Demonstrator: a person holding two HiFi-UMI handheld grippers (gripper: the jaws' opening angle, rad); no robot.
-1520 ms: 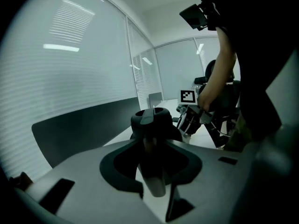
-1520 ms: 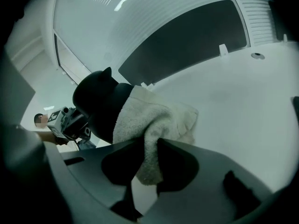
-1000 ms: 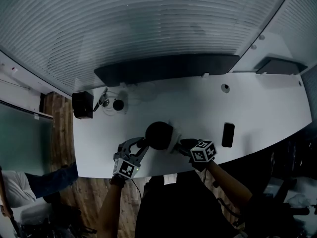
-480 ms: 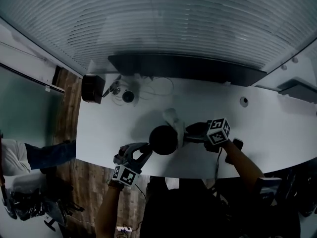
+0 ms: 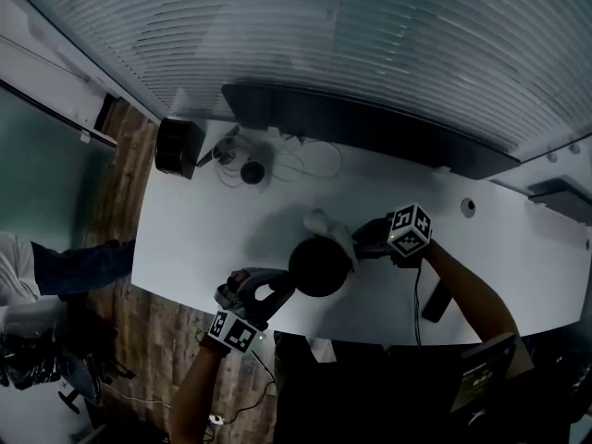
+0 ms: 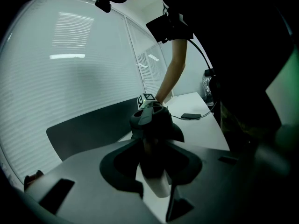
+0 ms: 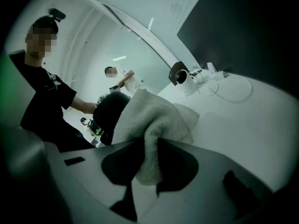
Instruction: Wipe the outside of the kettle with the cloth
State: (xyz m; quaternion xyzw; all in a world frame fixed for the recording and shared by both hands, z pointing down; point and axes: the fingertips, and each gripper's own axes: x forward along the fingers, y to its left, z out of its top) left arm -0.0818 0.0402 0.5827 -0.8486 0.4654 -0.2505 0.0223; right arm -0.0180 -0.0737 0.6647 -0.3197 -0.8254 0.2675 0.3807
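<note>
Left gripper (image 5: 276, 290) is clamping the kettle (image 5: 319, 266) by its handle. Right gripper (image 5: 363, 244) jaws are pinching the cloth (image 5: 329, 230) against its side. Wiping is seemingly proceeding, unfinished.

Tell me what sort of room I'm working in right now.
Most likely an office or meeting room: a long white desk runs along a striped, frosted glass partition, and a small camera with its cable and a phone lie on the desk.

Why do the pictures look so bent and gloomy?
Head view: wide lens bows the table edge; the kettle reads as a black blob. Left gripper view: dark corners, kettle silhouetted. Right gripper view: cloth near the lens is soft, corners black.
</note>
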